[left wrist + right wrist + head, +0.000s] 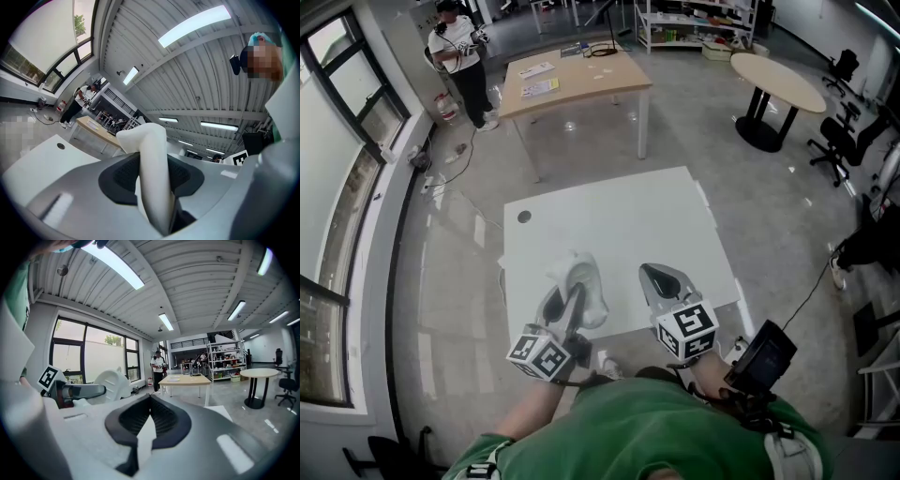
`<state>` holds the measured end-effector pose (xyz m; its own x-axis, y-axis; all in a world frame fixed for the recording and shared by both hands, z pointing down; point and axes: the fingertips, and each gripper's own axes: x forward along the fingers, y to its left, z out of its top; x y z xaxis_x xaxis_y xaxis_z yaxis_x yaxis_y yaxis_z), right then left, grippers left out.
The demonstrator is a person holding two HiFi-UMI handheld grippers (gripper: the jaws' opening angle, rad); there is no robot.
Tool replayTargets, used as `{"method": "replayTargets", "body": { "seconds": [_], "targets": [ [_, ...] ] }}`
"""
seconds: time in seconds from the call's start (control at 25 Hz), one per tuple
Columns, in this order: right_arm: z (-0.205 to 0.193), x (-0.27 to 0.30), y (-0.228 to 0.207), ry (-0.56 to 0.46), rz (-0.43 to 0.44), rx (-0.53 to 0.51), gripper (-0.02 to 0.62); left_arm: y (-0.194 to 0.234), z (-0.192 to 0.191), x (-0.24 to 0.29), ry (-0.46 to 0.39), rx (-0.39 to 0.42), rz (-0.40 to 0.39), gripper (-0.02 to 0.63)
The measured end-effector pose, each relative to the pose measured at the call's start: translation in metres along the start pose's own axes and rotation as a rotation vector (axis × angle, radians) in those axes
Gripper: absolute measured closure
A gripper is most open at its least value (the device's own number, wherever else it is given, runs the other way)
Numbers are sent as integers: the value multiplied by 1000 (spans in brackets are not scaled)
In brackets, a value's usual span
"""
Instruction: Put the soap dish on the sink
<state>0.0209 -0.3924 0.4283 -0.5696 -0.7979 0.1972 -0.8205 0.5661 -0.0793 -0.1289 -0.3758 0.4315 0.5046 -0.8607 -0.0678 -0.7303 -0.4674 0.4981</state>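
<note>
No word, number or brand name can be read anywhere. The only printed signs are black-and-white square markers, which are coded patterns without letters. In the head view one set sits on the cube (pixel 542 356) of the left gripper (pixel 568 296) at seven o'clock. Another sits on the cube (pixel 689 330) of the right gripper (pixel 660 278) at five o'clock. The left gripper view shows one such marker (pixel 240 159) at four o'clock, and the right gripper view shows one (pixel 48 377) at nine o'clock. The sheets of paper (pixel 539 87) on the wooden table (pixel 614 82) at twelve o'clock are too small to read.
</note>
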Motion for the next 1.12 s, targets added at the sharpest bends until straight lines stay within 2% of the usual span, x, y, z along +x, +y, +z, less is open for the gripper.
{"method": "replayTargets", "body": {
  "seconds": [0.32, 0.6, 1.12],
  "targets": [
    [1, 24, 7, 5, -43, -1, 592, 35, 8, 4, 17, -21, -17, 453],
    [7, 35, -15, 13, -58, -3, 592, 38, 10, 31, 17, -31, -23, 454],
    [-19, 84, -55, 99, -13, 48, 592, 79, -23, 73, 112, -65, 86, 453]
  ]
}}
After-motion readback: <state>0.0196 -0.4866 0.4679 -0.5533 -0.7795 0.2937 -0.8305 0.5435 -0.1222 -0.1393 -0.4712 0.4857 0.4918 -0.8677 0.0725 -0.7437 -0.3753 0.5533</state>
